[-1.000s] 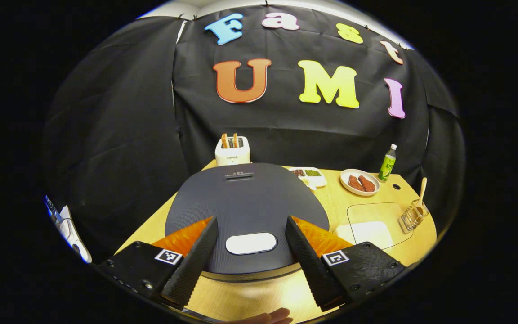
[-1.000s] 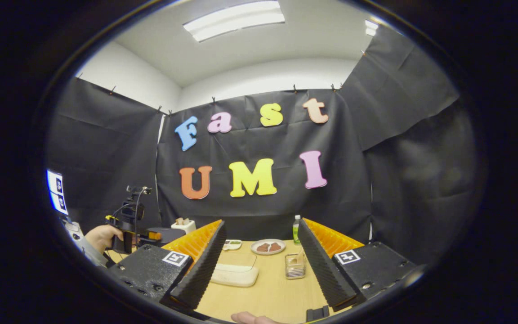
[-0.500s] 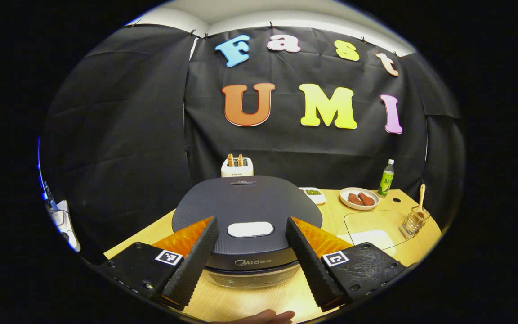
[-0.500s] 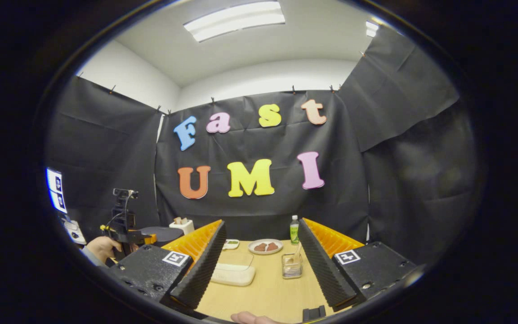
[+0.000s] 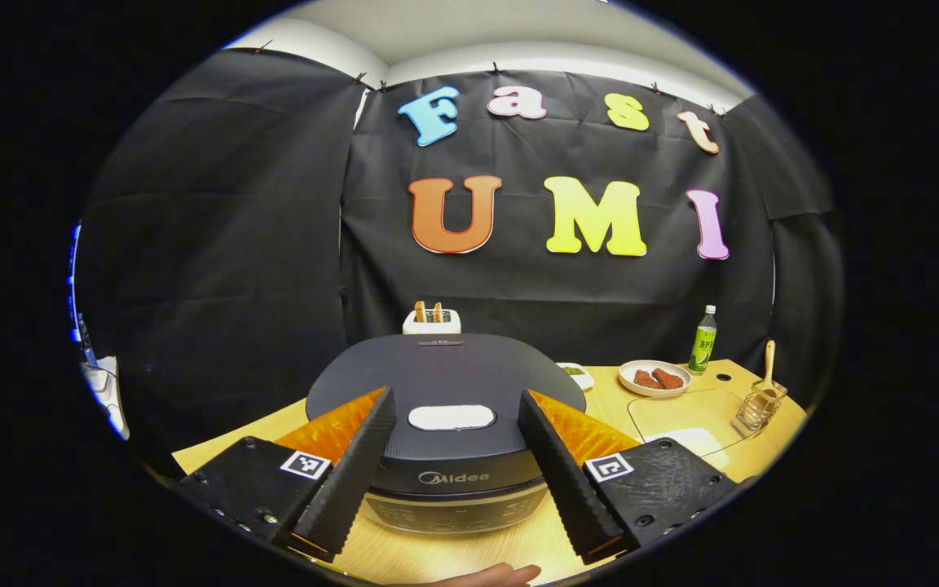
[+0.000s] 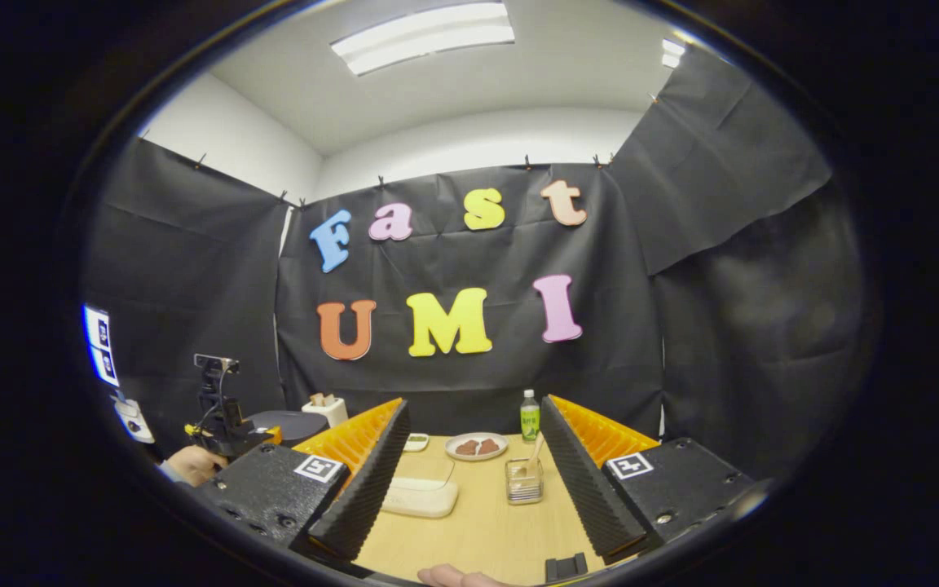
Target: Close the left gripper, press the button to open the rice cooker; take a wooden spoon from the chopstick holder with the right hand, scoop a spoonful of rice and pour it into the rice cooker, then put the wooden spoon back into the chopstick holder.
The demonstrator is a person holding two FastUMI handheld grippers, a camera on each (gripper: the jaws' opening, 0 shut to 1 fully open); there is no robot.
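The first step is in hand: the left gripper (image 5: 453, 456) is held open before the closed rice cooker (image 5: 445, 408) and must be shut to press its button (image 5: 451, 417). The right gripper (image 6: 473, 481) is spread, empty, near the chopstick holder (image 6: 523, 480).

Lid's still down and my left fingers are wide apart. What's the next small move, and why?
Probably close the left gripper first: its fingers stand open either side of the white button on the shut rice cooker, and closed fingers would make one tip for pressing it.
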